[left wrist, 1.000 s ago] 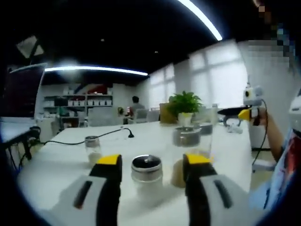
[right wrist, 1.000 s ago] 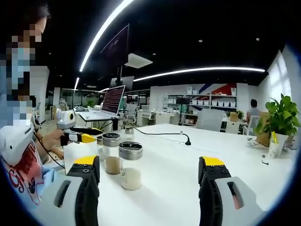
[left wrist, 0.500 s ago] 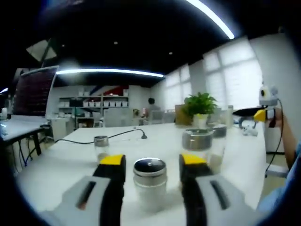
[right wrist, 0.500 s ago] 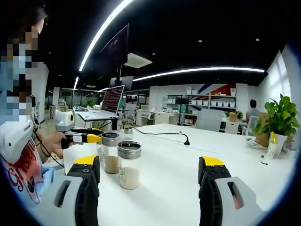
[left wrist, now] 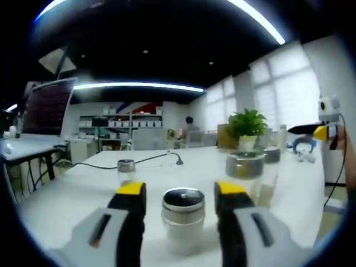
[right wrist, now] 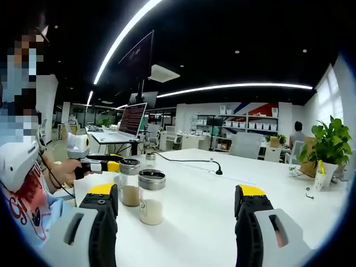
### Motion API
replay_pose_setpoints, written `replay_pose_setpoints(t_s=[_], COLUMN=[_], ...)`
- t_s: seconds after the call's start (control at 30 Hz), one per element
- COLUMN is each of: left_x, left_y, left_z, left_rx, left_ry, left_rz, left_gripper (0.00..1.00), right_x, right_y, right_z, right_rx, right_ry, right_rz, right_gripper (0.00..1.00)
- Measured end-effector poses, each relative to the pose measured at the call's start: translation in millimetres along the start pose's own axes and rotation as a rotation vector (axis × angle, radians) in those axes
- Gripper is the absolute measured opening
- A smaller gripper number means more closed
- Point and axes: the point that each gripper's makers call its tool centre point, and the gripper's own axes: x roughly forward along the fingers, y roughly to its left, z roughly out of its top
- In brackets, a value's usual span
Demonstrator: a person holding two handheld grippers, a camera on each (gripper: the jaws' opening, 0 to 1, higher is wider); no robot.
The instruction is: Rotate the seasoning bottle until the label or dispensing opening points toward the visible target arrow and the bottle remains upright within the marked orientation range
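A seasoning bottle (left wrist: 183, 214) with a shiny metal lid stands upright on the white table (left wrist: 61, 200). My left gripper (left wrist: 181, 189) is open around it, with a narrow gap between each yellow-tipped jaw and the glass. A taller bottle (left wrist: 245, 172) stands just to its right. In the right gripper view, two upright bottles stand side by side, one with brown contents (right wrist: 129, 183) and one with pale contents (right wrist: 151, 197). The left gripper (right wrist: 103, 165) reaches in beside them, held by a hand. My right gripper (right wrist: 177, 190) is open over bare table, and it also hangs at the far right (left wrist: 322, 131).
A small jar (left wrist: 126, 169) and another jar (left wrist: 272, 155) stand farther back. A black cable (right wrist: 189, 160) crosses the table. There is a potted plant (right wrist: 329, 142) at the far end and a laptop (right wrist: 132, 119) on a neighbouring desk. Office shelves and a seated person are far behind.
The left view has shifted, and the bottle now sits centred between the left jaws. Those jaws stand closer together than a second ago. The right gripper has barely moved.
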Motion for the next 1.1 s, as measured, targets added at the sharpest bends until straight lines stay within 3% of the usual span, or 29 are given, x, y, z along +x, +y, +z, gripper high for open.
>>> replay_pose_setpoints(t_s=[0.37,1.1], left_x=[2.4,-1.7], left_y=[-4.2,-6.2], left_z=[-3.8,-5.4], left_rx=[0.0,-0.022], left_ry=[0.007,0.019], left_rz=[-0.022,-0.087], left_gripper=[0.35,0.33], right_x=[-0.3,4.9], right_y=[4.1,3.9], right_z=[7.1,-1.1], right_rx=[-0.008,0.015], right_ry=[-0.019,0.004], right_rz=[0.001,0.01], right_gripper=[0.89,0.89])
